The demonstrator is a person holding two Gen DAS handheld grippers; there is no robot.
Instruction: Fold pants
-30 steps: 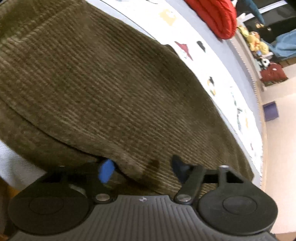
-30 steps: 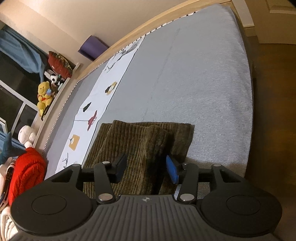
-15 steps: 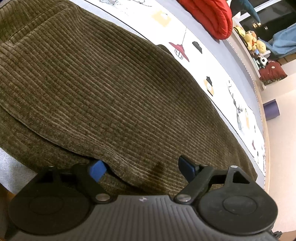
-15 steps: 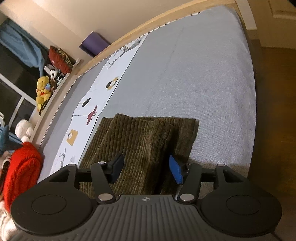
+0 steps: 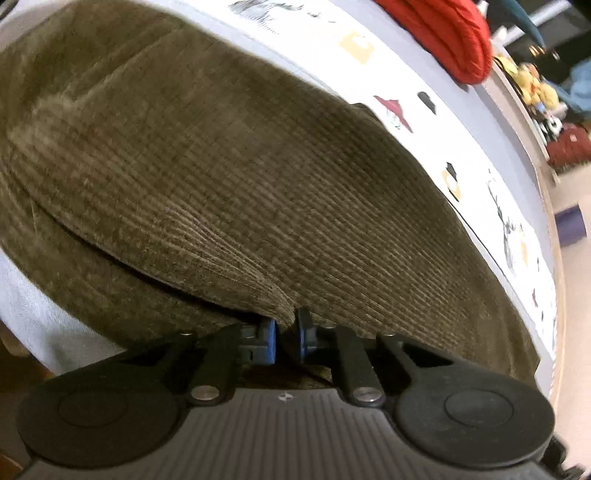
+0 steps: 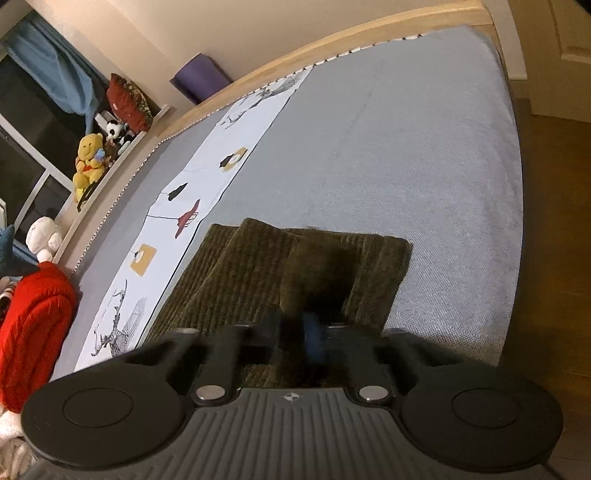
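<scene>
Grey bedding (image 5: 22, 317) with a white printed runner (image 5: 476, 173) fills the left wrist view, and olive corduroy pants (image 5: 229, 177) cover most of it. At 6 o'clock the left gripper (image 5: 285, 338) pinches a fold of the pants between its nearly closed blue pads (image 5: 270, 338). A red knit (image 5: 443, 33) lies at 1 o'clock.

From the right wrist, the pants (image 6: 266, 273) lie folded at centre on the bed (image 6: 406, 147). The right gripper (image 6: 295, 336) at 6 o'clock grips their near edge, jaws narrow. Plush toys (image 6: 88, 162) sit on a ledge at 10 o'clock.

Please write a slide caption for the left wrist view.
Left gripper pinches a fold of brown corduroy pants on the bed.
</scene>
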